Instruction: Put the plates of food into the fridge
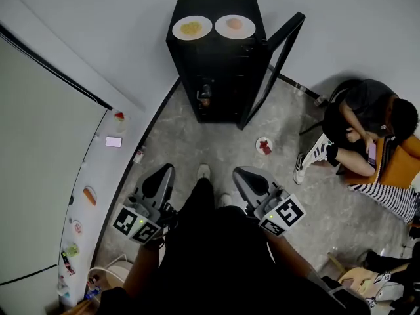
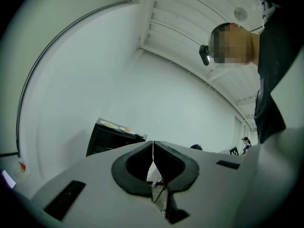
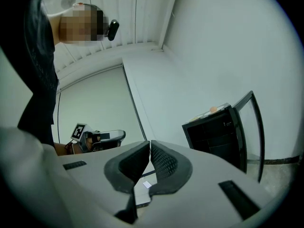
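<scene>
Standing open: fridge door [image 1: 275,64], plate [image 1: 264,146] near its edge.

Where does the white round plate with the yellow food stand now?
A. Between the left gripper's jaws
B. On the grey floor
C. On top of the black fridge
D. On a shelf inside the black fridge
C: the head view shows the white round plate with yellow food on top of the black fridge.
</scene>
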The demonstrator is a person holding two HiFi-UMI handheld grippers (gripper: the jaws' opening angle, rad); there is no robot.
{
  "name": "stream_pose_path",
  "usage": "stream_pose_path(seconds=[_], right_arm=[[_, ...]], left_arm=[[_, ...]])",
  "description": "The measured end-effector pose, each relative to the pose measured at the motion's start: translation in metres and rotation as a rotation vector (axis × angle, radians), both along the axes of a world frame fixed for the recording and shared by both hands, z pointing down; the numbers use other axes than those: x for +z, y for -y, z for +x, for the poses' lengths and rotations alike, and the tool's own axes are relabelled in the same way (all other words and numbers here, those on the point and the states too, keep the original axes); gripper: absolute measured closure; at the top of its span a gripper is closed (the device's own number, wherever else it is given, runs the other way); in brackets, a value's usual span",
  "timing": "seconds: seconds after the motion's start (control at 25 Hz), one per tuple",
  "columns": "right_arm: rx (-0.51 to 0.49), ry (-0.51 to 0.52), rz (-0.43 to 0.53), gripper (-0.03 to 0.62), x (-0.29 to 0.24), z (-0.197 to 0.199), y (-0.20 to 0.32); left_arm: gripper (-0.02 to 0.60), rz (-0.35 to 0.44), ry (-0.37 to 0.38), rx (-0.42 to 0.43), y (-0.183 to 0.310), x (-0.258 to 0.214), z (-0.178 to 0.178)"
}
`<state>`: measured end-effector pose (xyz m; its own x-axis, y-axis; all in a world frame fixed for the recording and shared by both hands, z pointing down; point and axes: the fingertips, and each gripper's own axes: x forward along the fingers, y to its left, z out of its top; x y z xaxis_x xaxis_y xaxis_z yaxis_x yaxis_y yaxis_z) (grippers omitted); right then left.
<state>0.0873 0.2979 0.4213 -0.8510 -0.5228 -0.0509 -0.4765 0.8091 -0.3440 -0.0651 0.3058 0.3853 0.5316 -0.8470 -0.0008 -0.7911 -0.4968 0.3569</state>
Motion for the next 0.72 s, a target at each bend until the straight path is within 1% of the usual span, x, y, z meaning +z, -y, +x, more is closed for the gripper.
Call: stream_pose_path(seconds=[0.12, 0.32, 0.56, 0.72], right_arm=[[0.005, 0.012, 0.008, 0.565, 0.002, -0.001, 0.011], [0.008, -0.009, 0.004, 0.565, 0.007, -0.008, 0.04], [0.009, -0.029, -0.01, 0.565, 0.008, -0.026, 0.094], [0.02, -0.043, -0.026, 0.565, 0.007, -0.041, 0.135]], left_arm=[[0.557, 0.004, -0.06, -0.024, 0.016, 0.002, -0.011], [0.557, 0.003, -0.117, -0.033, 0.055, 0.007, -0.021], [0.557, -0.009, -0.15, 0.004, 0.117, 0.011, -0.03], [0.557, -0.033, -0.176, 0.019, 0.161, 0.017, -0.043]])
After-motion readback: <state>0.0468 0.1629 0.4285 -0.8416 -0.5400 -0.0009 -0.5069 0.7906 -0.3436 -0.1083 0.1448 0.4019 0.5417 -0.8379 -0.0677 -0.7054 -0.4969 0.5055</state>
